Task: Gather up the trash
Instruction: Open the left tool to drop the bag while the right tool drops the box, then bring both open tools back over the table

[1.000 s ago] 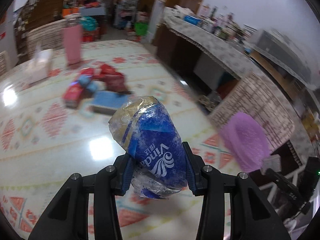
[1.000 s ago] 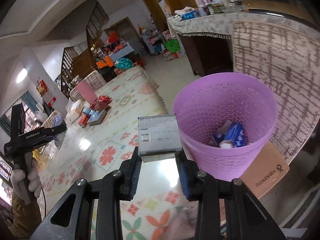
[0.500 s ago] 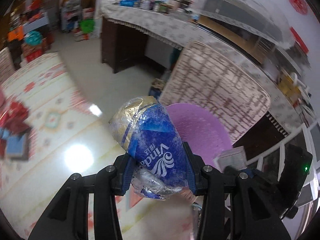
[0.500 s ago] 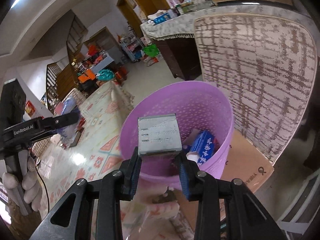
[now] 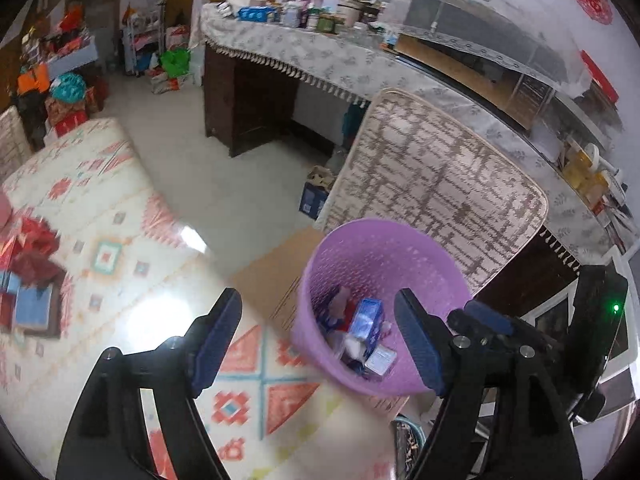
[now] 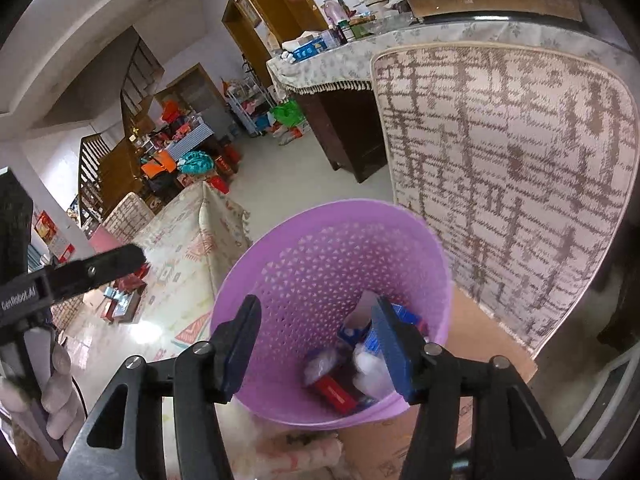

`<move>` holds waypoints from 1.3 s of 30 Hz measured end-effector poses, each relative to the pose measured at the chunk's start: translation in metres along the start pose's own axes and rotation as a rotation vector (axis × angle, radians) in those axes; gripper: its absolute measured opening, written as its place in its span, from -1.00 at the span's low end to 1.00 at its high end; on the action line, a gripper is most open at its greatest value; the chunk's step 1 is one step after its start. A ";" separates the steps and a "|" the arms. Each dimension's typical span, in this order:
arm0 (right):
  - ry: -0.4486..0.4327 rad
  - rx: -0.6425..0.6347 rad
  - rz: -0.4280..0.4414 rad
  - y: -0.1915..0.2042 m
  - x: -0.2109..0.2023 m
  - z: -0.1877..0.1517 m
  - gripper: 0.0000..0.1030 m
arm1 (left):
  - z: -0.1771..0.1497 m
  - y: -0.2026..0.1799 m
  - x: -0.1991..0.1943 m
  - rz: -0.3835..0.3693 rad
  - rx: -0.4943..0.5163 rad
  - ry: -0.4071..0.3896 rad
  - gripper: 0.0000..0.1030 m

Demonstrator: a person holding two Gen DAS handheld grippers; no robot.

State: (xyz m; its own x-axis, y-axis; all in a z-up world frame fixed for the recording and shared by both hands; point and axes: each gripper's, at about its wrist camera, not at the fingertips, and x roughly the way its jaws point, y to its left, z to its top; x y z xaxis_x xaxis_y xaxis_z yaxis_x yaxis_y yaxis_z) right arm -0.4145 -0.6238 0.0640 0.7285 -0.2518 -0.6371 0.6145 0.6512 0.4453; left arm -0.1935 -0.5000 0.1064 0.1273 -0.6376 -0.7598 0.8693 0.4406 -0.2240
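Observation:
A purple perforated bin stands on a cardboard sheet beside the table. It holds several pieces of trash: a blue pack, a small silver box, a red packet and white wads. My left gripper is open and empty, above the bin's near rim. My right gripper is open and empty, right over the bin's mouth. The right gripper's body also shows in the left wrist view.
A patterned table carries red and blue packets at the left. A woven chair back stands right behind the bin. A cardboard sheet lies under the bin. A cloth-covered counter runs behind.
Both grippers opened over the bin. The blue Vinda wrapper left the left gripper and the silver box left the right gripper; both now lie in the bin.

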 end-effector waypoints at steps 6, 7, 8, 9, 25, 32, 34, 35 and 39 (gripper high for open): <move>0.026 -0.025 0.028 0.022 0.002 -0.012 0.27 | -0.028 0.054 -0.014 0.055 -0.108 0.027 0.51; 0.032 -0.029 0.036 0.027 0.003 -0.014 0.33 | -0.032 0.062 -0.016 0.070 -0.127 0.027 0.51; 0.039 -0.034 0.044 0.033 0.005 -0.017 0.35 | -0.038 0.075 -0.020 0.082 -0.153 0.023 0.51; 0.044 -0.037 0.050 0.038 0.006 -0.019 0.37 | -0.044 0.088 -0.023 0.092 -0.177 0.020 0.51; 0.242 -0.138 0.330 0.191 0.095 -0.084 0.40 | -0.094 0.298 -0.085 0.508 -0.408 -0.009 0.51; 0.261 -0.137 0.381 0.209 0.117 -0.090 0.42 | -0.075 0.358 -0.077 0.553 -0.421 0.029 0.51; 0.258 -0.129 0.392 0.208 0.117 -0.091 0.51 | -0.065 0.368 -0.071 0.554 -0.419 0.026 0.51; 0.254 -0.124 0.392 0.207 0.117 -0.090 0.51 | -0.059 0.373 -0.065 0.541 -0.421 0.025 0.51; 0.246 -0.123 0.382 0.206 0.117 -0.089 0.51 | -0.045 0.385 -0.042 0.547 -0.408 0.051 0.51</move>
State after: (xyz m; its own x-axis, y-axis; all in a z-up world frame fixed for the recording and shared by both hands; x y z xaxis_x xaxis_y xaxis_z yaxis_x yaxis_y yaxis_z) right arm -0.2297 -0.4554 0.0252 0.7929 0.1897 -0.5790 0.2654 0.7479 0.6085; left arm 0.1145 -0.2752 0.0248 0.4655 -0.2289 -0.8549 0.4351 0.9004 -0.0042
